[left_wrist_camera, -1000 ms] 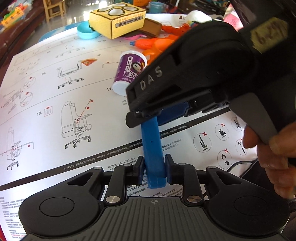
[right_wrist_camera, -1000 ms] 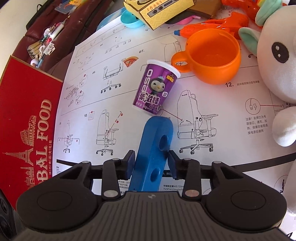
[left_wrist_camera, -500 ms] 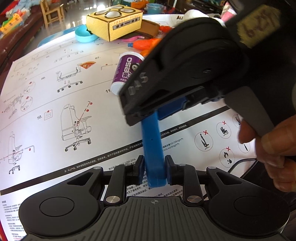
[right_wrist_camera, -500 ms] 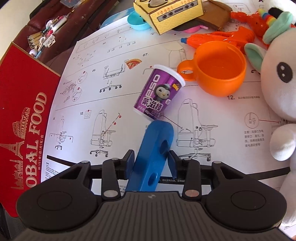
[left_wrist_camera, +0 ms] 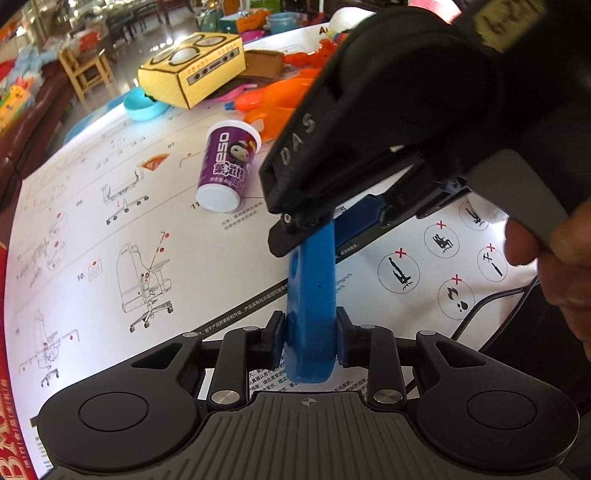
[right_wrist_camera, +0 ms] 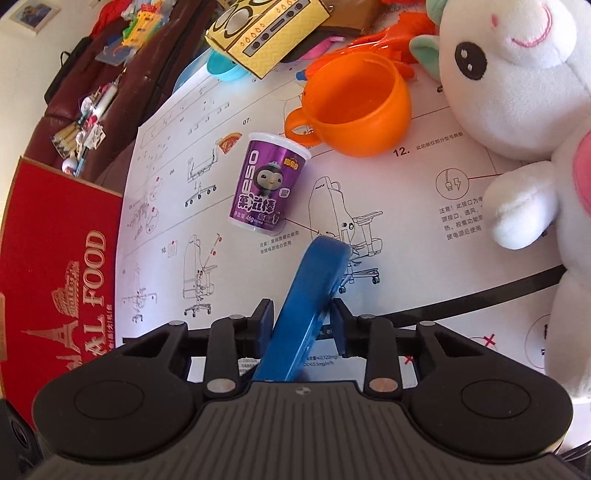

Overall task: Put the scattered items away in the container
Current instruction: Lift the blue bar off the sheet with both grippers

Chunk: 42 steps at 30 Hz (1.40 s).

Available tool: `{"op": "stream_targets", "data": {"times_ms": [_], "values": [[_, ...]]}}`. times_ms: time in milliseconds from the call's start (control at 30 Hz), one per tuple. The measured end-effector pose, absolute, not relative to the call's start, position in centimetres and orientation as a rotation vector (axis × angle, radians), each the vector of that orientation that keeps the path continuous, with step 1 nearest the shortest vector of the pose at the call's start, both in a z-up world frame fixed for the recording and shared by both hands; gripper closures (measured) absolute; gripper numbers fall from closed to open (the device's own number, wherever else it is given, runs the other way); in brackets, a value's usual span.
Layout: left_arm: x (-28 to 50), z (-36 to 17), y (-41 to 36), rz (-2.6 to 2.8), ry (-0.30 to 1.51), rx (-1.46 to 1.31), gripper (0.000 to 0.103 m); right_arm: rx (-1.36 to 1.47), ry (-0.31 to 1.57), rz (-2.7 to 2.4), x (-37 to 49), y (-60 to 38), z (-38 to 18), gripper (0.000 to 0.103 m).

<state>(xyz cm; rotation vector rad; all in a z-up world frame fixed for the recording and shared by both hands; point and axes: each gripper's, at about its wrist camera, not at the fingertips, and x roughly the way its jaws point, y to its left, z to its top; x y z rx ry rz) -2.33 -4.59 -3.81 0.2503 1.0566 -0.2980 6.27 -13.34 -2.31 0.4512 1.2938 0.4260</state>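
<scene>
Left gripper, item one: both pads are pressed against the near end of a blue plastic bar, which rises away from my camera over the printed instruction sheet. Right gripper, item two: its jaws are closing with the other end of the same blue bar between them; the bar leans at a slant there, and I cannot tell whether the pads already press on it. From my left camera the right unit appears as a black housing covering the bar's far end, with my fingers wrapped on its grey trigger. Landmark for all else: the purple snack cup, lying on its side on the sheet just beyond the bar's rounded tip. Behind and right of the cup stands an orange mug, nearly touching the cup's rim. Farther right of the cup sits a white plush unicorn. Behind the cup, well apart, rests a yellow cardboard toy box, tilted over a light-blue bowl. Left of the cup, past the sheet's edge, lies a red carton printed with gold lettering.
</scene>
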Motion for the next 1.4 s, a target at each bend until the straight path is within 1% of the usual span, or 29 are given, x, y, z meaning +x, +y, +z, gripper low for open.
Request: {"op": "stream_targets", "data": {"times_ms": [367,833,1133,1400], "values": [[-2.0,-3.6,-4.7,-0.297,1.053,0.257,0.077,0.424,1.253,0.43,5.7,-13.1,-1.7,0.067],[-4.2,-1.4,-4.5,-0.273,0.994,0.259,0.077,0.4,1.201,0.465,4.9,-12.4,0.6,0.067],[-5.0,1.5,-3.7,-0.234,0.923,0.244,0.077,0.356,1.121,0.519,4.3,-11.2,3.9,0.067],[-6.7,5.8,-1.3,-0.136,0.811,0.199,0.076,0.284,0.998,0.63,3.3,-8.0,8.8,0.067]]}}
